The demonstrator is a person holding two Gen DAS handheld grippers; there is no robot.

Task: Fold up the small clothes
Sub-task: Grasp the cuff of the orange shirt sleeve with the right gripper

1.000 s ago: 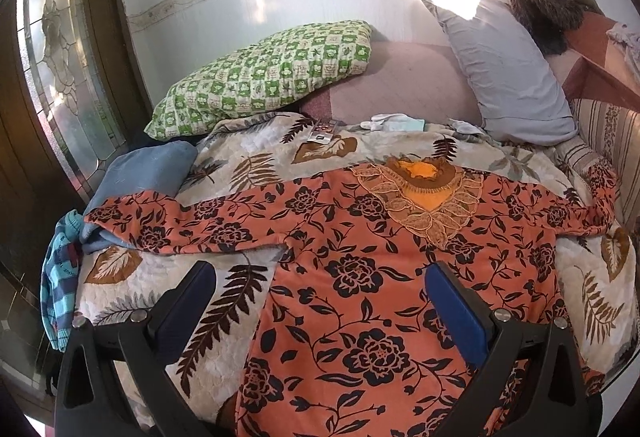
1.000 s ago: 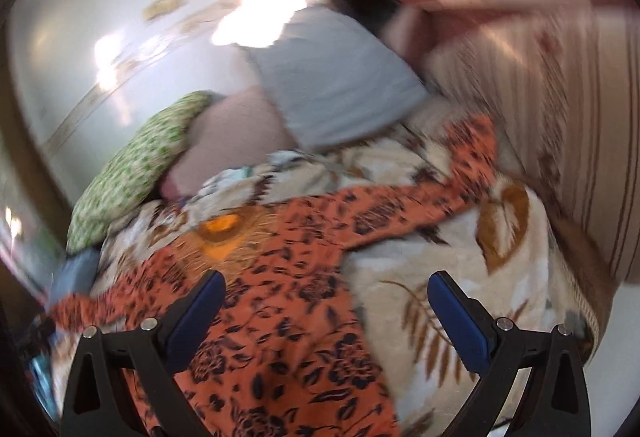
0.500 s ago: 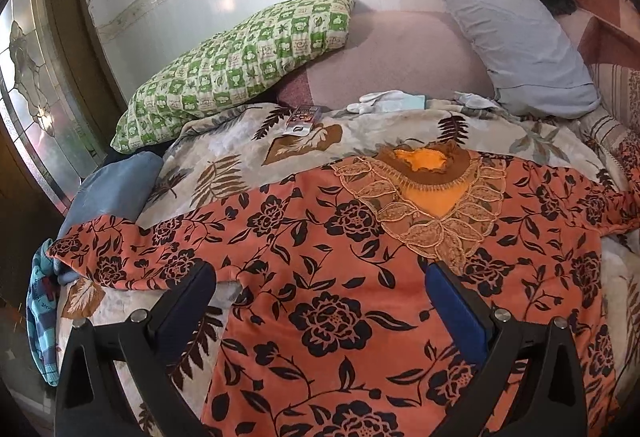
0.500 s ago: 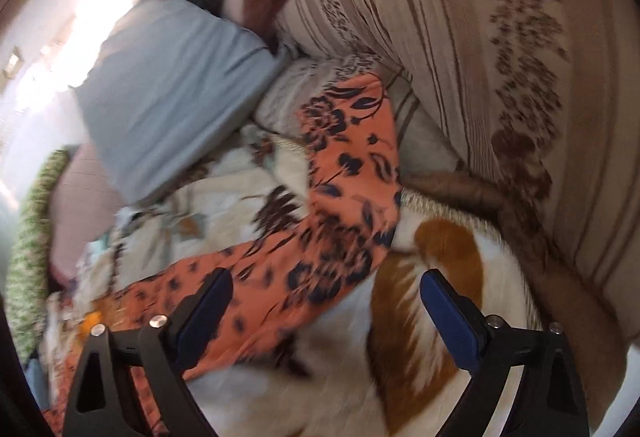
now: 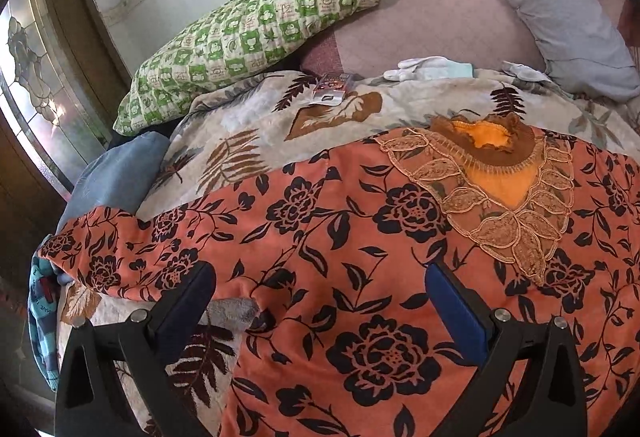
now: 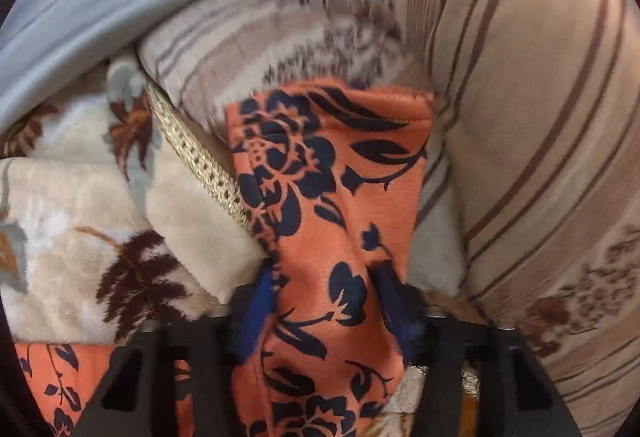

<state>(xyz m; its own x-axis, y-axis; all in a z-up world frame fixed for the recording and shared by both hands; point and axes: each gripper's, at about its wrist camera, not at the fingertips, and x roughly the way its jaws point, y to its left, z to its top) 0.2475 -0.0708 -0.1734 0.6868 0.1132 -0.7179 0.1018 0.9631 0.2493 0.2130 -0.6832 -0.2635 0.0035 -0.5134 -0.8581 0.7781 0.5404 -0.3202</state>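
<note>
An orange dress with black flowers [image 5: 360, 261] lies spread flat on a leaf-print blanket [image 5: 248, 141], gold lace collar [image 5: 504, 197] to the upper right, its left sleeve [image 5: 120, 257] stretching out to the left. My left gripper [image 5: 320, 301] is open, hovering low over the dress near the left armpit. In the right wrist view the dress's right sleeve [image 6: 332, 205] runs up between the blue pads. My right gripper [image 6: 328, 301] is closing on that sleeve below the cuff; the pads press the cloth from both sides.
A green checked pillow [image 5: 256, 37] and a grey pillow [image 5: 560, 17] lie at the head of the bed. A striped cushion [image 6: 520, 117] stands right of the sleeve. Blue cloth [image 5: 116, 177] and a small packet [image 5: 332, 87] lie on the blanket.
My left gripper moved forward and lower over the dress. My right gripper swung right to the sleeve end and closed from wide open onto it.
</note>
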